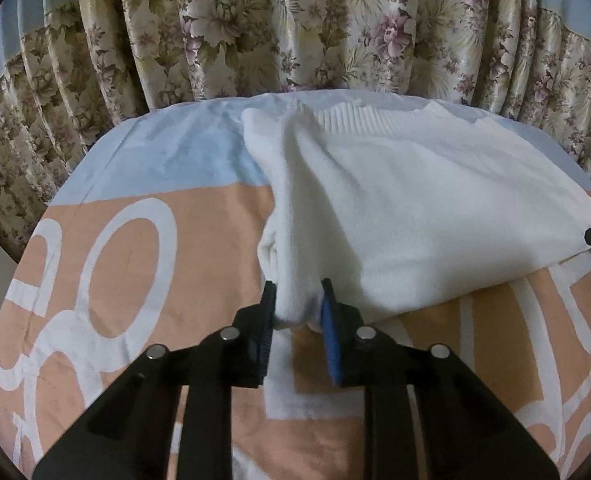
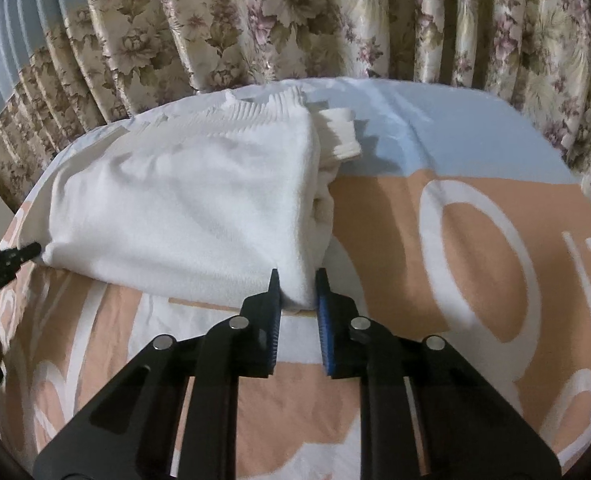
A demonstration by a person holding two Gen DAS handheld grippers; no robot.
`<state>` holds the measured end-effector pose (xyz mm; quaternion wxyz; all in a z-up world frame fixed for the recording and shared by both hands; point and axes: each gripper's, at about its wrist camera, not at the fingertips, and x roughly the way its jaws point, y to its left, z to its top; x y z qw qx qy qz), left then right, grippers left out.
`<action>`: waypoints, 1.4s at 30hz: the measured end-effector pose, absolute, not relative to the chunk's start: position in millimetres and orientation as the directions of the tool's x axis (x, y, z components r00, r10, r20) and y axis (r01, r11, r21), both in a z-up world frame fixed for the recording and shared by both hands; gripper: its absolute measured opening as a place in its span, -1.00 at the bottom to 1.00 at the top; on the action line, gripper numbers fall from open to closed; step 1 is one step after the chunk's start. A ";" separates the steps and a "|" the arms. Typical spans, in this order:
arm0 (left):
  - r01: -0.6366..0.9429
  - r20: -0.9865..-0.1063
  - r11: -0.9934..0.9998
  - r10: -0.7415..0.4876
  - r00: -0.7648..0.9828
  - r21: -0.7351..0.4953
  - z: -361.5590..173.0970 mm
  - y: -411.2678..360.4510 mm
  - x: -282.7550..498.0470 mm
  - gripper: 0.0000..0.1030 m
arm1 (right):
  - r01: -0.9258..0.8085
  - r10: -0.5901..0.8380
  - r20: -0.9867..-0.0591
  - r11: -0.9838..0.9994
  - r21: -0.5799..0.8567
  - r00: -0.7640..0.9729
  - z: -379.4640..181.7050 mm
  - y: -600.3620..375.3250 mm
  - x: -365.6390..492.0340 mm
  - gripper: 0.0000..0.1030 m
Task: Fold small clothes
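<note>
White knit sweater (image 1: 415, 208), sleeves already folded in, awaits its final fold: left gripper (image 1: 298, 300) and right gripper (image 2: 297, 286) each pinch a six-o'clock corner.

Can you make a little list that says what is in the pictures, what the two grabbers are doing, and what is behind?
garment: white sweater, partly folded, ribbed hem at the far end
lying on: peach, blue and white sheet
left gripper: shut on the near left corner of the sweater
right gripper: shut on the near right corner of the sweater
behind: flowered curtain
fold step: both near corners pinched, not yet lifted
</note>
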<state>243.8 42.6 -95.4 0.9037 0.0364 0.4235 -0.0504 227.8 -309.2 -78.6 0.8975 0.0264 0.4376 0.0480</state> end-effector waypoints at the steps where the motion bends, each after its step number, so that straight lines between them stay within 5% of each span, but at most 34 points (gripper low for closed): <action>1: 0.125 -0.776 0.992 -0.058 0.628 0.028 -97.8 43.0 244.5 -0.56 | -0.068 0.101 -0.787 0.995 0.075 0.609 -80.4 -308.1 227.9 -0.68; 6: 0.086 -0.779 0.996 -0.078 0.623 -0.030 -109.1 52.2 245.0 -0.43 | -0.037 0.104 -0.806 0.994 0.102 0.583 -93.9 -313.8 231.3 -0.60; 7: 0.071 -0.778 0.996 -0.081 0.624 -0.047 -109.7 56.1 243.6 -0.23 | -0.027 0.096 -0.807 0.995 0.099 0.583 -94.5 -315.2 230.6 -0.55; 9: 0.005 -0.776 0.996 -0.073 0.626 -0.090 -112.3 72.9 239.1 0.23 | 0.006 0.074 -0.806 0.995 0.096 0.587 -95.0 -323.9 228.2 -0.08; 11: -0.039 -0.776 0.993 -0.059 0.628 -0.107 -112.8 86.4 234.1 0.57 | 0.013 0.079 -0.807 0.994 0.107 0.585 -96.0 -332.8 225.3 -0.01; 16: -0.044 -0.756 0.998 0.063 0.651 0.046 -97.5 85.6 223.5 0.62 | 0.013 0.023 -0.809 0.999 0.038 0.588 -88.4 -340.9 220.1 0.12; 19: -0.116 -0.744 0.993 0.102 0.660 0.033 -87.6 103.6 217.0 0.61 | 0.045 -0.017 -0.805 0.999 0.012 0.594 -82.0 -351.2 216.3 0.14; 30: 0.016 -0.680 0.999 -0.038 0.733 -0.039 -40.5 49.8 266.8 0.61 | 0.051 0.026 -0.751 0.996 0.079 0.659 -42.6 -361.4 268.9 0.39; 42: 0.091 -0.723 0.993 -0.117 0.680 -0.075 -79.1 -38.5 325.3 0.62 | 0.013 0.101 -0.799 0.991 0.135 0.592 -73.4 -333.5 338.7 0.52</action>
